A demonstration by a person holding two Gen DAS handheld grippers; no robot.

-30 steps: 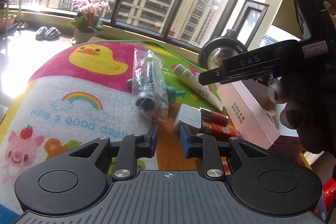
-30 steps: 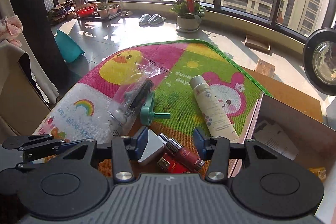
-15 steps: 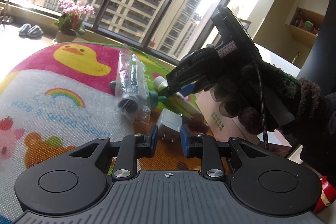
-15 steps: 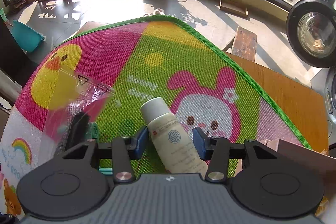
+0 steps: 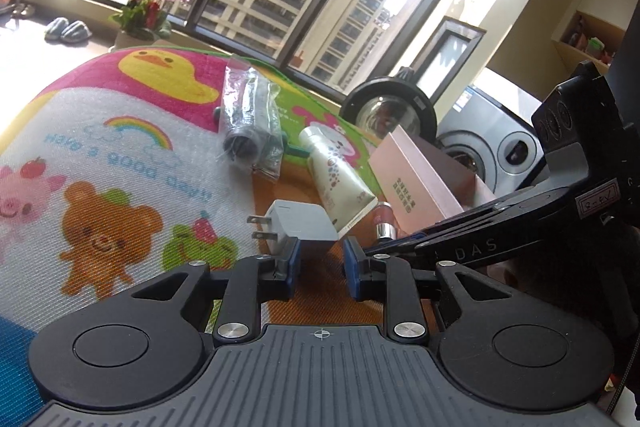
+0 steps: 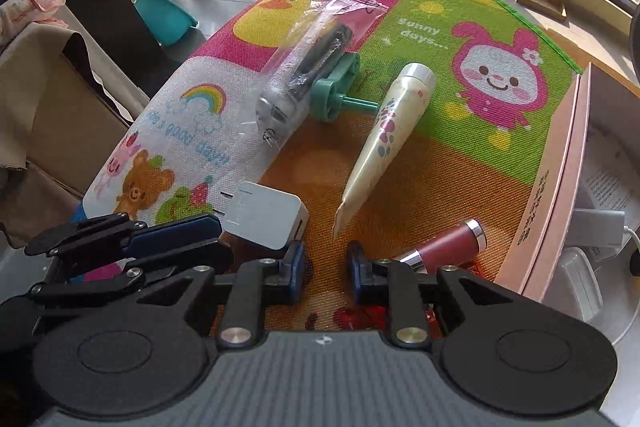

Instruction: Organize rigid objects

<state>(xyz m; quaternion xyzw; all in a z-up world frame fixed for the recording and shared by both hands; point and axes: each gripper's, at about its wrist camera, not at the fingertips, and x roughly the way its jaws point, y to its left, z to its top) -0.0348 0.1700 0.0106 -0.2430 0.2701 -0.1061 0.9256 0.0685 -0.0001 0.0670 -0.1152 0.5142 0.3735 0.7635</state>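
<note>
On the cartoon mat lie a white plug charger, a cream tube, a dark red lipstick, a teal plastic part and a black item in a clear bag. My left gripper sits just short of the charger's prong end, jaws close together and empty. My right gripper hovers over bare mat between charger and lipstick. Its jaws have drawn together on nothing.
An open pink box stands at the mat's right edge, with paper and a white adapter inside. A red packet lies under my right gripper. A round black lamp stands behind the box. The floor drops away beyond the mat.
My right gripper has drawn back from the cream tube, towards the charger and lipstick, and its jaws have narrowed. My left gripper has come closer to the charger.
</note>
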